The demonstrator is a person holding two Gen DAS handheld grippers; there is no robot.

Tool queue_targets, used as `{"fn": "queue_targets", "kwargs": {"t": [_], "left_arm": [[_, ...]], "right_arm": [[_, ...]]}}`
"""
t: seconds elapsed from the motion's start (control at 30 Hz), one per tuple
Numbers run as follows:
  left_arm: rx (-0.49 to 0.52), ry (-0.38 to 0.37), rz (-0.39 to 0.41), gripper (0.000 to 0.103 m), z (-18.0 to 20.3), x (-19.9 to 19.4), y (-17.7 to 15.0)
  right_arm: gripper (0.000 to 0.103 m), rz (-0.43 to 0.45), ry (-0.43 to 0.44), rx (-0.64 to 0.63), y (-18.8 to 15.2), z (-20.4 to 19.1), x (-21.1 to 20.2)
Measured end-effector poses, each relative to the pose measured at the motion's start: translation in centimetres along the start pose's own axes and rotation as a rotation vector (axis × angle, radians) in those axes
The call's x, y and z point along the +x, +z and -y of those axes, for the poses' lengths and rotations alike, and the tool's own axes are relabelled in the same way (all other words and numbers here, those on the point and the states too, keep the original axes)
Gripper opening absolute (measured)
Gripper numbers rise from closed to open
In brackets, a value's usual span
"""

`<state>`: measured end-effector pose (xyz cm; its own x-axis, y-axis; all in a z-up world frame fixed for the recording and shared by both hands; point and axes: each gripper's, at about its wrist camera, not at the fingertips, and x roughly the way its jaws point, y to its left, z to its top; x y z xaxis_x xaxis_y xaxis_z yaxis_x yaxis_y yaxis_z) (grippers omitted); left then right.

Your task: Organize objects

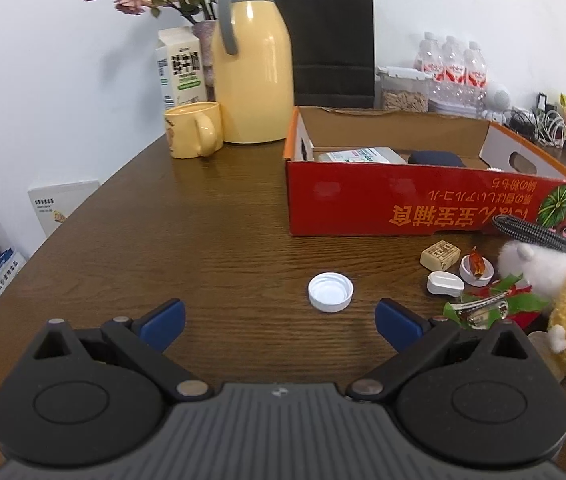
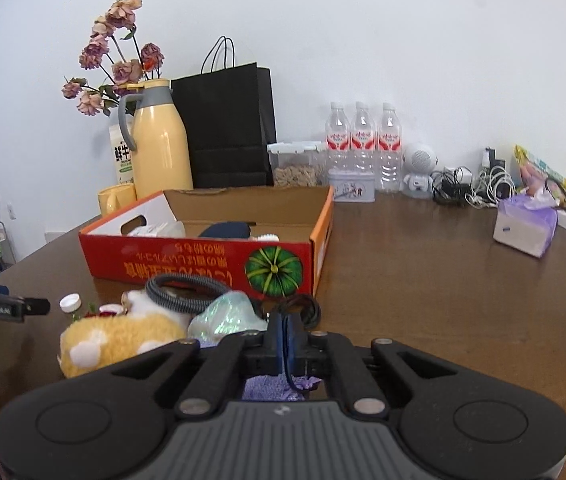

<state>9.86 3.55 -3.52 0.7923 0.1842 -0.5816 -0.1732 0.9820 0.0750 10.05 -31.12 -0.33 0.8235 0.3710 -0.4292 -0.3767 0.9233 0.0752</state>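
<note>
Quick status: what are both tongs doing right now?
Left tongs: open, empty, white bottle cap lying ahead between the fingers.
Right tongs: shut on a thin black cord.

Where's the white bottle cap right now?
In the left wrist view the white bottle cap lies open side up on the table, just ahead of the open left tongs, nearer than the red box.

Both fisheye views are bright and evenly lit from above, with soft glare on the wooden table (image 2: 423,264) and the yellow jug (image 1: 251,76), faint shadows on the white wall (image 1: 43,60), bowed lines and dark vignetted corners, and slight softness up close
</note>
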Motion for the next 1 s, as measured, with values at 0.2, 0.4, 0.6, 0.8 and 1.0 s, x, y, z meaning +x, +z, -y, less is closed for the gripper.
{"fn": "queue_targets", "kwargs": {"t": [0.2,0.4,0.6,0.8,1.0], "left_arm": [[0.009,-0.003,-0.011,0.103,0.7,2.2,0.9],[0.01,-0.04,-0.033,0.07,1.1,3.6,1.8],[-0.011,-0.091,-0.045,0.029,0.9,4.0,1.9],[-0.024,-0.1,0.014,0.029,0.7,2.7,2.8],[-0.019,-0.123,0.083,0.029,1.4,1.7,5.0]], "right_arm": [[0.002,0.031,-0.001,-0.013,1.3,-0.4,0.5],[0.002,0.052,-0.005,-0.019,2.4,-0.7,0.8],[0.002,0.073,-0.005,-0.031,3.4,-0.8,0.8],[0.002,0.087,0.006,-0.046,4.2,-1.2,1.1],[0.002,0.117,0.03,-0.06,5.8,-2.2,1.9]]}}
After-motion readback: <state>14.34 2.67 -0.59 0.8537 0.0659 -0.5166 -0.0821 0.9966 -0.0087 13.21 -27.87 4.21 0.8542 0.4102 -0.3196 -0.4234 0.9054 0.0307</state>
